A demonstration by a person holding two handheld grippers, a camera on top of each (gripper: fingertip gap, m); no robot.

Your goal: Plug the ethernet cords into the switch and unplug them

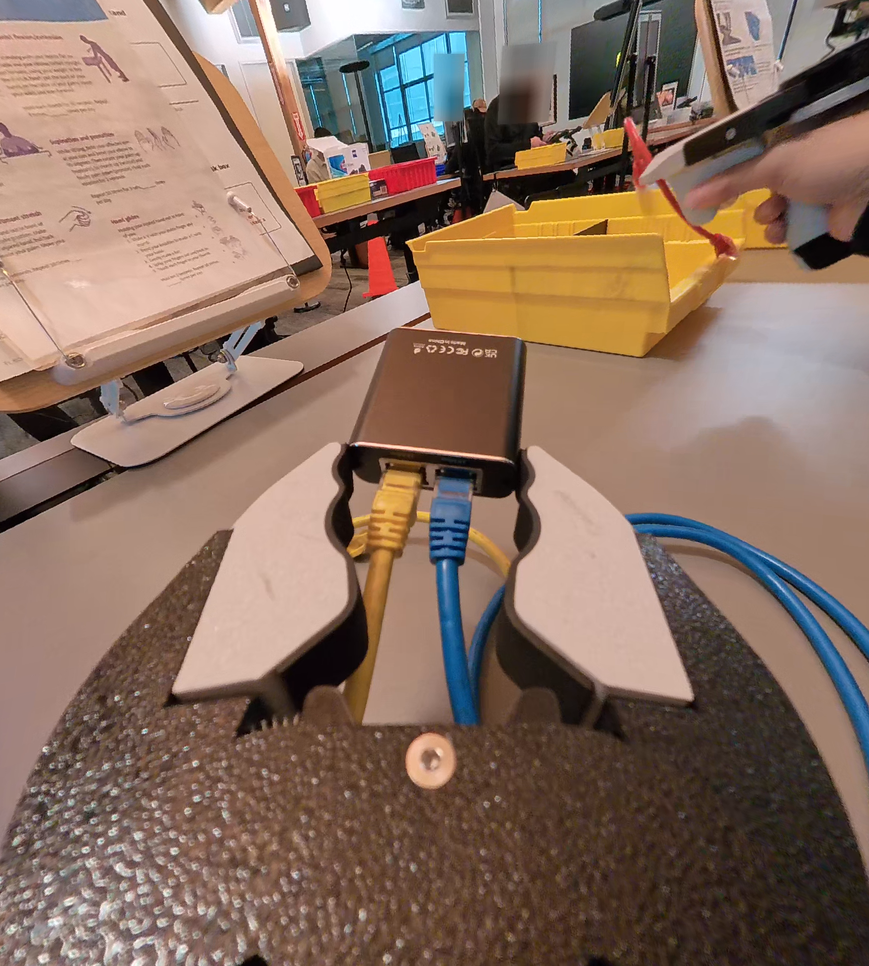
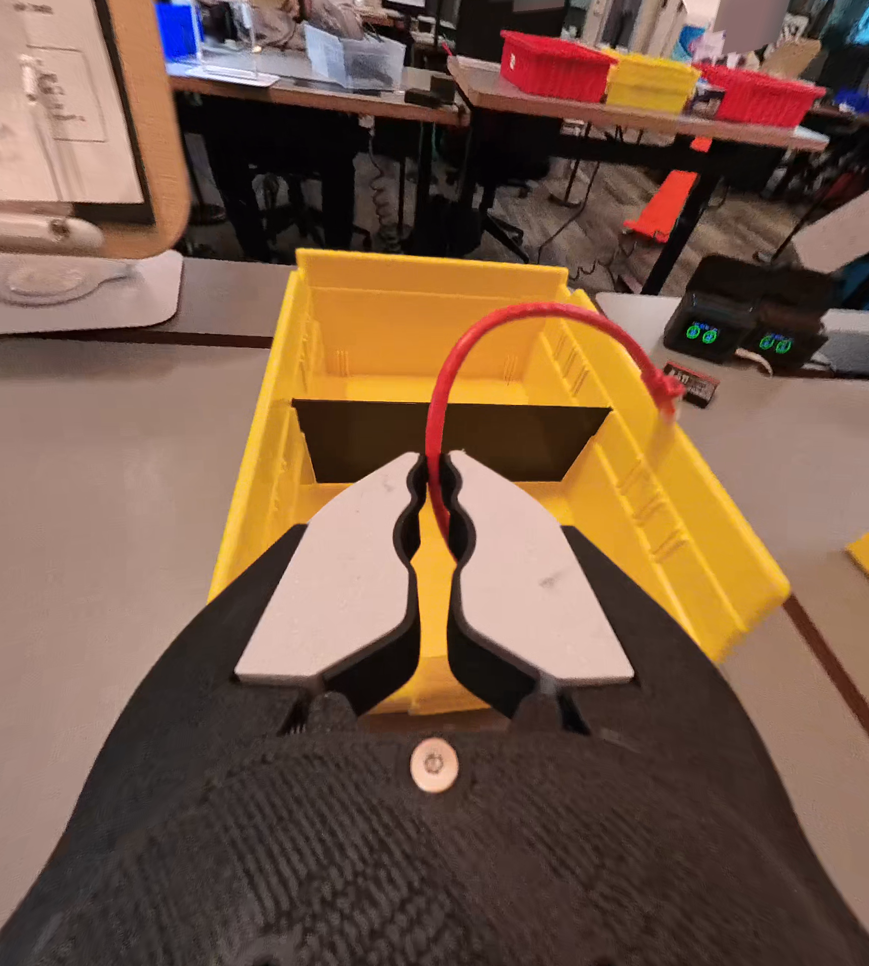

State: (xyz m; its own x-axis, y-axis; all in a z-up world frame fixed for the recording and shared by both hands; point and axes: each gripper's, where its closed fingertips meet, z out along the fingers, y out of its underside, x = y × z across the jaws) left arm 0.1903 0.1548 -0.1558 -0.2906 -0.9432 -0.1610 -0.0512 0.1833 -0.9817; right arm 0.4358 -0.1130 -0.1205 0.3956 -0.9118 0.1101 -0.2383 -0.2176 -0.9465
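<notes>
In the left wrist view a black switch (image 1: pixel 442 387) lies on the grey table. A yellow cord (image 1: pixel 393 507) is plugged into its left port and a blue cord (image 1: pixel 450 515) into its right port. My left gripper (image 1: pixel 435 460) grips the switch's near end by both sides, and the two cords run back between its fingers. My right gripper (image 2: pixel 435 462) is shut on a red cord (image 2: pixel 500 313), which arches up and right to its plug (image 2: pixel 668 394). It hangs over a yellow bin (image 2: pixel 411 334). The right gripper (image 1: pixel 651 175) also shows at the upper right of the left wrist view, held by a hand, with the red cord (image 1: pixel 637 151) dangling from it.
The yellow bin (image 1: pixel 552 292) with a black divider (image 2: pixel 448 439) stands behind the switch. A document stand (image 1: pixel 108 219) stands at the left. Loops of blue cord (image 1: pixel 814 627) lie on the table at the right. Two small black devices with green displays (image 2: pixel 735 326) sit at the far right.
</notes>
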